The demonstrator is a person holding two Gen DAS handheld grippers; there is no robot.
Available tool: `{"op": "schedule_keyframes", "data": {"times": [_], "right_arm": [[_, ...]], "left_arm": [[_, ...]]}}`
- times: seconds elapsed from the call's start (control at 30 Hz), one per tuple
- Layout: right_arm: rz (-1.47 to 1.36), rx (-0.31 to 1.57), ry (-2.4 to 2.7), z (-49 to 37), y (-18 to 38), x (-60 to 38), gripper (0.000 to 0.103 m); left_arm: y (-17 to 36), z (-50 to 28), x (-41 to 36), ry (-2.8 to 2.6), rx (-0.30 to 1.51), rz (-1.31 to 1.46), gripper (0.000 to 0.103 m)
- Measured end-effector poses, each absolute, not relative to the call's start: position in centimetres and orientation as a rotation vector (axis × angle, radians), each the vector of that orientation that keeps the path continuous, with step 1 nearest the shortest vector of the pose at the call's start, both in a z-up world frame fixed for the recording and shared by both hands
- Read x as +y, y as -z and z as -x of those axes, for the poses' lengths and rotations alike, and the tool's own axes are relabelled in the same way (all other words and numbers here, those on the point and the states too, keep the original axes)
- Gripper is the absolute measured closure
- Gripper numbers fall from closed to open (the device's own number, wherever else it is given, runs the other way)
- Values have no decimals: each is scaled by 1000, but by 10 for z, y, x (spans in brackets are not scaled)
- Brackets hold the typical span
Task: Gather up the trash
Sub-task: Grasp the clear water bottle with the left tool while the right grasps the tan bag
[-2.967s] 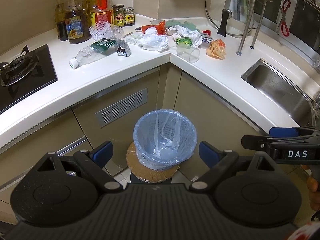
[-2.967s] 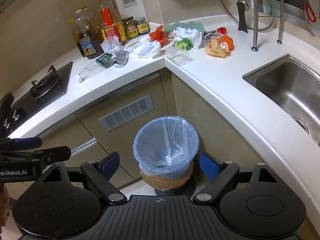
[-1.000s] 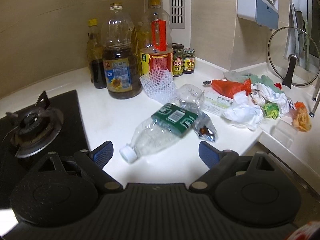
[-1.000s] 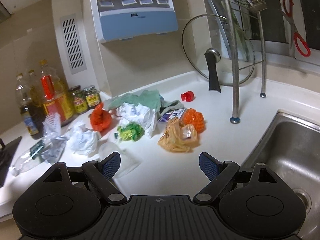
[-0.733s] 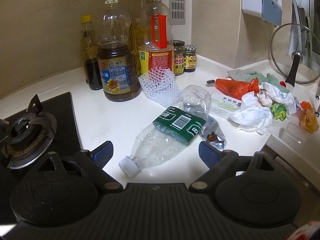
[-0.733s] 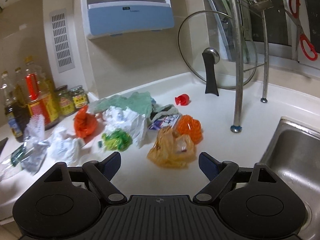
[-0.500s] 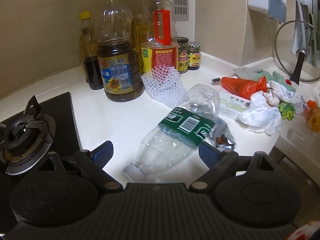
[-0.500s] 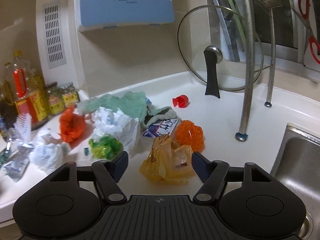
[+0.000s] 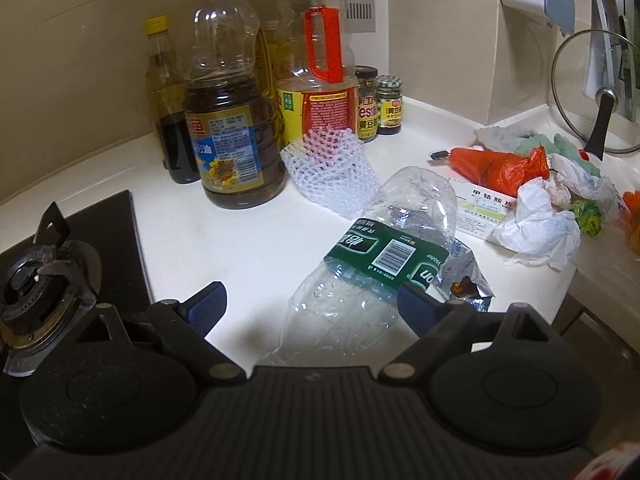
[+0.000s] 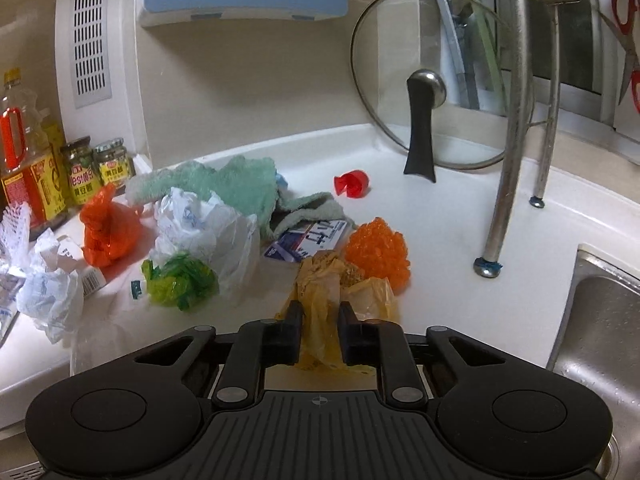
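right claw [image 10: 319, 322] closing on yellow bag [image 10: 324, 300]; left claw [image 9: 312, 304] wide over bottle [image 9: 372, 264].

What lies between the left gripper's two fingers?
The crushed plastic bottle lies in the open left gripper, neck end between the fingers, untouched, in the left wrist view.

the flat white box [image 9: 482, 210] reads "甲钴胺片". the crushed bottle's green label [image 9: 386, 254] shows a barcode and "water". the left jar [image 9: 367, 110] reads "黄豆"; the big red-labelled bottle [image 9: 318, 92] partly reads "yes".
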State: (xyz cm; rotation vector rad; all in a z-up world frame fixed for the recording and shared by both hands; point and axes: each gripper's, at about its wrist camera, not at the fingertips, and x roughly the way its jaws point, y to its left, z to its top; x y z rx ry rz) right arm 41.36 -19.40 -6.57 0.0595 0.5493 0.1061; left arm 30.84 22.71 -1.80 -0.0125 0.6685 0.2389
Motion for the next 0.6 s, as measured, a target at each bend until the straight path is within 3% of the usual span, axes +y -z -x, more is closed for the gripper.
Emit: {"op": "schedule_keyframes", "data": {"times": [0.6], "right_arm": [[-133, 510, -54, -360, 34, -213, 86]], "left_arm": [[54, -350, 237, 54, 779, -109, 11]]}}
